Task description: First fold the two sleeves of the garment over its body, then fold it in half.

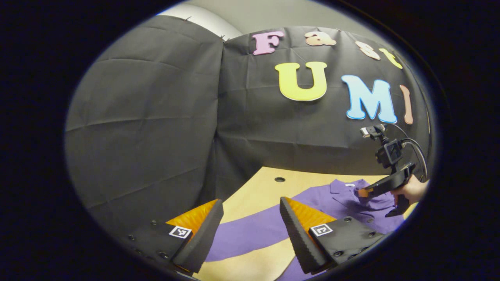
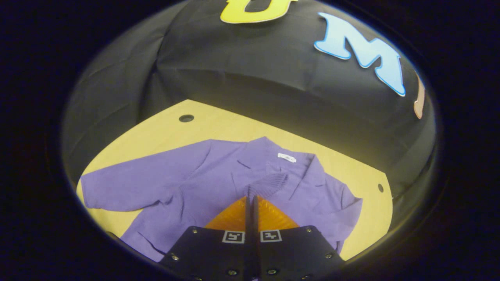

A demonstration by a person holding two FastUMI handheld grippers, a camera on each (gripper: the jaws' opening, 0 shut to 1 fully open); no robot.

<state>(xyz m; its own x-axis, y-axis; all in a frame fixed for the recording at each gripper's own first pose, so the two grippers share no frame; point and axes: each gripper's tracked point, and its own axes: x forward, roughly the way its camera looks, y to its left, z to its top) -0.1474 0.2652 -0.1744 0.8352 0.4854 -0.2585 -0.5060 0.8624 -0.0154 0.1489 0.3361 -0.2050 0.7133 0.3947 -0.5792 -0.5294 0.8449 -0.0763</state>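
From the left gripper view, the left gripper point(image 1: 250, 218) hangs wide open and empty above the long sleeve point(image 1: 250, 232), which lies flat and stretched across the bench point(image 1: 259, 187) between and beyond its fingers, not touched by either. The risk here, as I judge it, is that a pinch taken mid-sleeve rather than near the cuff would drag the cloth in a heap, or lift the shoulder and skew the body. In the right gripper view, the right gripper point(image 2: 250, 199) has its fingers pressed together, with the ribbed cuff point(image 2: 269, 184) of the other sleeve at their tips; that sleeve already lies folded across the chest of the purple garment point(image 2: 195, 175). I cannot tell whether cloth is pinched between the fingers or only lies just beyond them. If it is held, pulling away before letting go would undo the fold; if the cuff is dropped from a height it could spring back off the body. Farther off in the left gripper view, that same gripper, held in a hand point(image 1: 410, 190), sits over the collar point(image 1: 343, 184) region. The garment lies face up in the middle of the bench, collar toward the back wall, one sleeve folded in and the other out to the side.
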